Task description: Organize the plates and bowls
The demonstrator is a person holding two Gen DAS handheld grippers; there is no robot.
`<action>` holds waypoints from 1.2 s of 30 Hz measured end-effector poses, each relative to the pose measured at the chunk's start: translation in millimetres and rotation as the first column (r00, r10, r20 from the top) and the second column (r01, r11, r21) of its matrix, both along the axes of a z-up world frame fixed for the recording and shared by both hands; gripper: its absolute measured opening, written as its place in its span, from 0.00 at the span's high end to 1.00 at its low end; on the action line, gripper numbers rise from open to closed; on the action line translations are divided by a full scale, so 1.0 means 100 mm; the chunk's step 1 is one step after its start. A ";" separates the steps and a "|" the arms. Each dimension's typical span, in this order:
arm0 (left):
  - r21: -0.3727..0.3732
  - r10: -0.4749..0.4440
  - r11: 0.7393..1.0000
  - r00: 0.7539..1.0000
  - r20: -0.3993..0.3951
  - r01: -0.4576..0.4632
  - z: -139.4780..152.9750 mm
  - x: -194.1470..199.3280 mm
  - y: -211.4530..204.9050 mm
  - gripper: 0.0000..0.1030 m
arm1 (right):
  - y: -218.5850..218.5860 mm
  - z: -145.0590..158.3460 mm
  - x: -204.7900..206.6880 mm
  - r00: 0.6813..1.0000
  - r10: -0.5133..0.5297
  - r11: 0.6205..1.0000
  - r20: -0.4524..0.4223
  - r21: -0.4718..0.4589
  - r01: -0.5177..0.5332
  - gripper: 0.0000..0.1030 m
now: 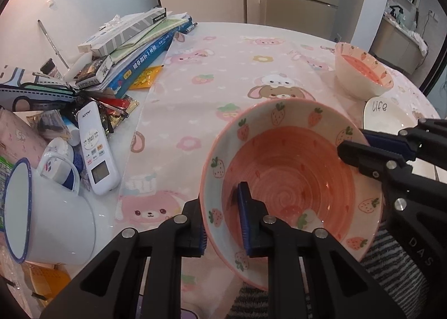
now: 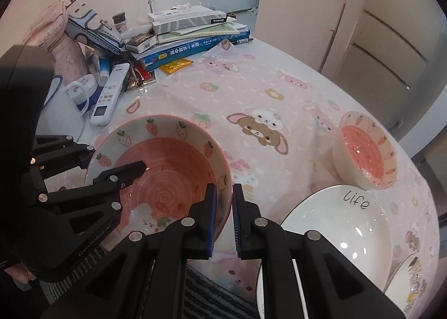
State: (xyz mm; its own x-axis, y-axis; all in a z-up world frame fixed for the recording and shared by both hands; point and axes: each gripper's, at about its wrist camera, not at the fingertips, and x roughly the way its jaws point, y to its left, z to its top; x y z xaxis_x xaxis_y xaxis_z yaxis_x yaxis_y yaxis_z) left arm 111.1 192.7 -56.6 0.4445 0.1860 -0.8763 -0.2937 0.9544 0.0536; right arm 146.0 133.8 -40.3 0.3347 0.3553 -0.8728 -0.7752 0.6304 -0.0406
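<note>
A wide pink strawberry bowl (image 1: 293,168) is held near the table's front edge, tilted. My left gripper (image 1: 223,224) is shut on its left rim, one pad inside and one outside. My right gripper (image 2: 223,218) is shut on its right rim (image 2: 223,179); it also shows in the left wrist view (image 1: 360,148). The bowl (image 2: 167,168) and my left gripper (image 2: 86,162) show in the right wrist view. A smaller pink carrot bowl (image 2: 366,151) stands to the right, behind a white "life" plate (image 2: 335,221). Another patterned dish (image 2: 410,277) shows at the far right.
A pink cartoon tablecloth (image 2: 251,101) covers the table. At the left lie stacked books (image 1: 134,48), a white remote (image 1: 95,148), a white enamel mug (image 1: 47,212), pouches and small clutter. A striped cloth (image 2: 206,291) lies at the front edge.
</note>
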 end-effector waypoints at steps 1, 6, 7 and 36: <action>-0.026 0.001 1.000 1.000 0.006 -0.001 0.00 -0.01 0.03 0.84 | 0.00 0.00 0.00 1.000 0.005 1.000 -0.004 -0.004 -0.005 0.89; -0.061 0.007 0.998 0.999 0.046 -0.005 0.06 -0.08 0.10 0.86 | -0.03 0.07 0.02 1.000 -0.005 1.000 0.003 0.001 0.005 0.88; -0.058 0.007 0.998 0.999 0.054 -0.004 0.08 -0.10 0.09 0.85 | -0.04 0.09 0.02 1.000 -0.009 1.000 0.006 0.001 0.009 0.88; 0.026 -0.034 0.999 0.925 0.379 0.026 1.57 -0.31 -0.45 0.21 | -1.21 1.32 0.45 0.958 -0.283 0.904 0.043 0.346 0.252 0.52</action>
